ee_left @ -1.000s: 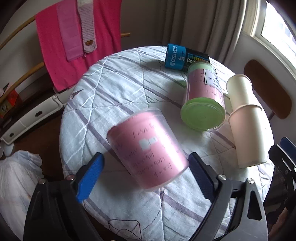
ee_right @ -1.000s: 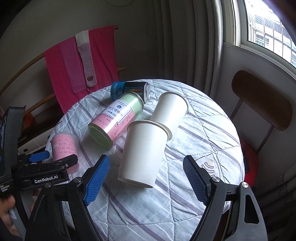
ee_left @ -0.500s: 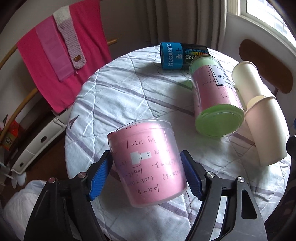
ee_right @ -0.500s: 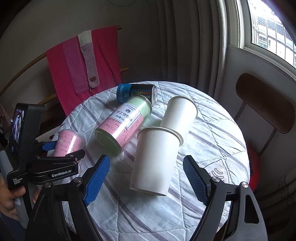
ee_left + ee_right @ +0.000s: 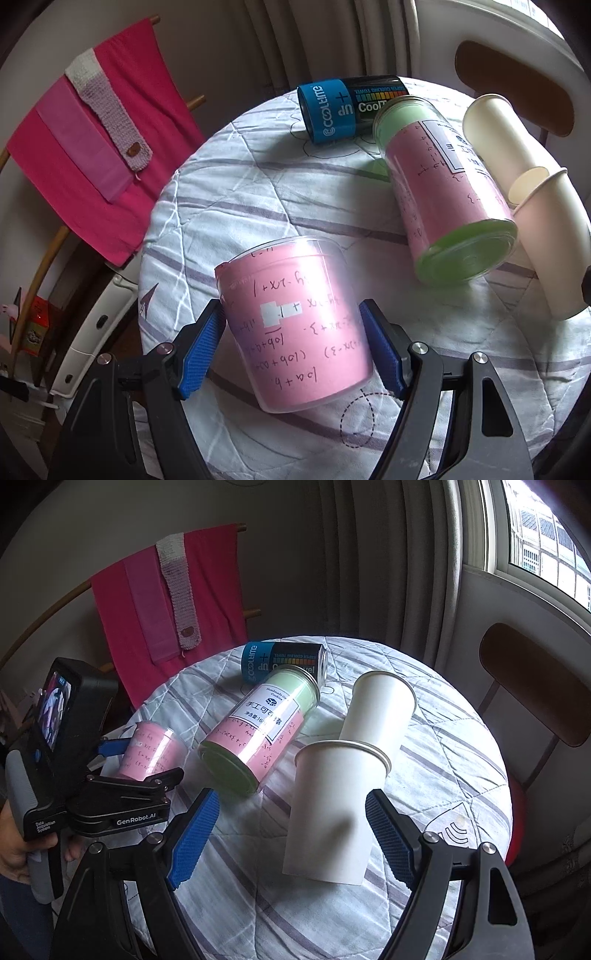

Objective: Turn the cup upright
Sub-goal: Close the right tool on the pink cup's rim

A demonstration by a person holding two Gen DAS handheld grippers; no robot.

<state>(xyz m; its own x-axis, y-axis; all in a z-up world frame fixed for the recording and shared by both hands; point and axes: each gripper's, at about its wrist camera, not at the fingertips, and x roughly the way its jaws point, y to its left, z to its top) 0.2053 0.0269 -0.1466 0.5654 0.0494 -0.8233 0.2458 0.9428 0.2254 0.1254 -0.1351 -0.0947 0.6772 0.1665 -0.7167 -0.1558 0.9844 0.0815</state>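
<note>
- Left gripper (image 5: 293,347) clamped on the pink cup (image 5: 295,325), blue pads (image 5: 201,350) pressed against both of its sides.
- Cup tilted, handwriting on it upside down, wider clear rim toward the gripper, narrower end pointing away over the round table (image 5: 229,192).
- Same pink cup (image 5: 153,751) seen from the right wrist view at the table's left edge, in the left gripper (image 5: 122,753).
- Right gripper (image 5: 291,834) spread wide, touching nothing, fingers either side of the near white paper cup (image 5: 334,812).
- That cup lying on the quilted cloth, a second white paper cup (image 5: 380,709) nested against it.
- Green-and-pink jar (image 5: 258,734) lying on its side just beside them, blue can (image 5: 282,661) behind it.
</note>
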